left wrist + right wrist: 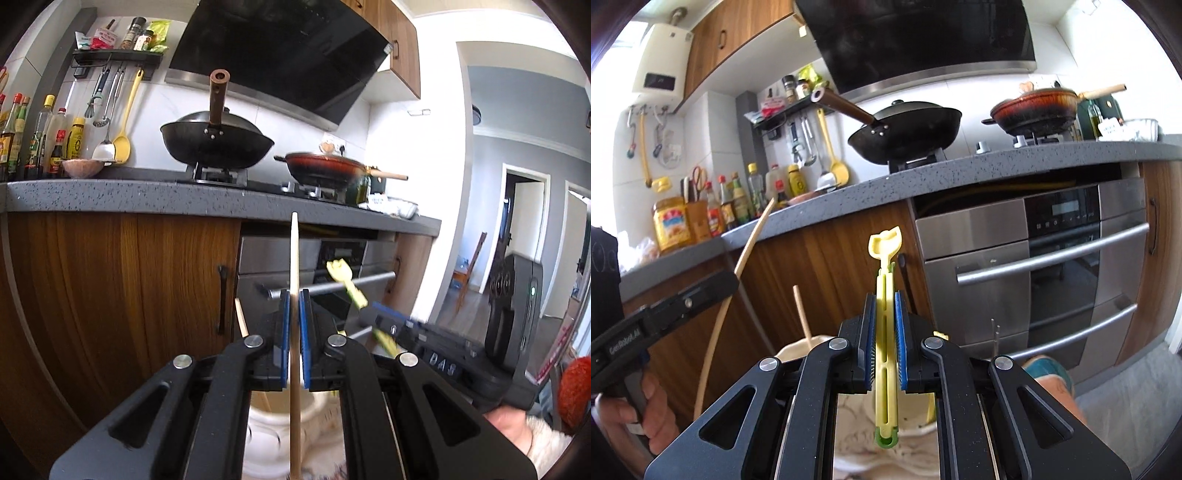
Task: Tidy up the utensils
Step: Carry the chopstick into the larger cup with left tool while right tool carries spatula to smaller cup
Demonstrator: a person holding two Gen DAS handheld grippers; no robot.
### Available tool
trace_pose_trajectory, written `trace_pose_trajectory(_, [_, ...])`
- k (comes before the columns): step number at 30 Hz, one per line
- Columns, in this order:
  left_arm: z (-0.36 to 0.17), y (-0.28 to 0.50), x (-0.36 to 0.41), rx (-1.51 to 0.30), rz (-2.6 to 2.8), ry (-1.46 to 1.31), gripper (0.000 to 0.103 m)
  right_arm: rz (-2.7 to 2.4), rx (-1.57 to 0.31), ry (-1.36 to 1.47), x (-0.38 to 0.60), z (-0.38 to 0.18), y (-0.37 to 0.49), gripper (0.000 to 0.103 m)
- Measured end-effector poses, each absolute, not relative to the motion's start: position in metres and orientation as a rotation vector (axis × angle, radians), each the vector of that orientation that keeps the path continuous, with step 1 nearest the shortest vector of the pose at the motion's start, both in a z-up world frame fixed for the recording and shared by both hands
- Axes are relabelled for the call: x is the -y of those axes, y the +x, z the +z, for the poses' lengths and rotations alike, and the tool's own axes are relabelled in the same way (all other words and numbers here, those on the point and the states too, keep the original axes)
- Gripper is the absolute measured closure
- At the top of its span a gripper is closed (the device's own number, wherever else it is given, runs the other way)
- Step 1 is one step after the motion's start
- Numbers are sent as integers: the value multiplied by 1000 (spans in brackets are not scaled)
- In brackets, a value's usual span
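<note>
Left claw (294, 295) clamps a wooden chopstick (293, 266), tip up, in front of the oven (332, 258). Right claw (885, 299) clamps a yellow tool (885, 280), upright, left of the oven. Cream holder (798, 349) sits below both claws, another stick (802, 312) standing in it. Wok (216, 142) on bench (110, 194) above the oven.

Wood, plastic and steel around a speckled stone tabletop

The chopstick (294, 266) is pale, smooth, matt wood; the yellow utensil (885, 314) is matt moulded plastic. Below the grey speckled tabletop (923, 177), the cabinet doors (122, 280) show glossy wood grain and the oven (1030, 273) is brushed steel. On the tabletop, the wok (218, 142) is dull black metal with a wooden handle.
</note>
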State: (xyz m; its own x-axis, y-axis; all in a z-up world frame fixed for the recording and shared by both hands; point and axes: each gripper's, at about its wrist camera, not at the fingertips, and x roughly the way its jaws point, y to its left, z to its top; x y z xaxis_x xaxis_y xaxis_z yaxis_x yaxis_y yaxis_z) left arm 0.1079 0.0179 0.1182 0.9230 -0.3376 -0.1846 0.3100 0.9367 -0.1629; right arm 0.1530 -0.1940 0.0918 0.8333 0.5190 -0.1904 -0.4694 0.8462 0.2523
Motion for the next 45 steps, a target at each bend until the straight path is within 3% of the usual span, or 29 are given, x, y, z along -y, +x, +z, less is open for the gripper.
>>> trace_pose_trajectory(14, [114,166,-5,-128,-270,-134,98,589,-283,312,204,64,178,92])
trace_pose_trajectory(23, [94,159,-17,-106,-273,-149,98,605,-273,296,196,59,176,92])
trace_pose_trajectory(35, [73,133,-30,-210,-279,-140,98,614,-276,326,197,54,178,92])
trace_pose_trajectory(37, [70,130,-31,-235,-281,-139,96,612,-274,328,197,53,178,92])
trace_pose_trajectory(39, [67,128,-32,-259,-285,-140,83,614,-276,333,197,52,180,92])
trace_pose_trajectory(41, [64,123,-38,-260,-288,-162,76,607,-278,334,195,52,183,92])
trace_pose_trajectory(45, [62,114,-48,-256,-289,-185,76,604,-291,355,192,50,192,92])
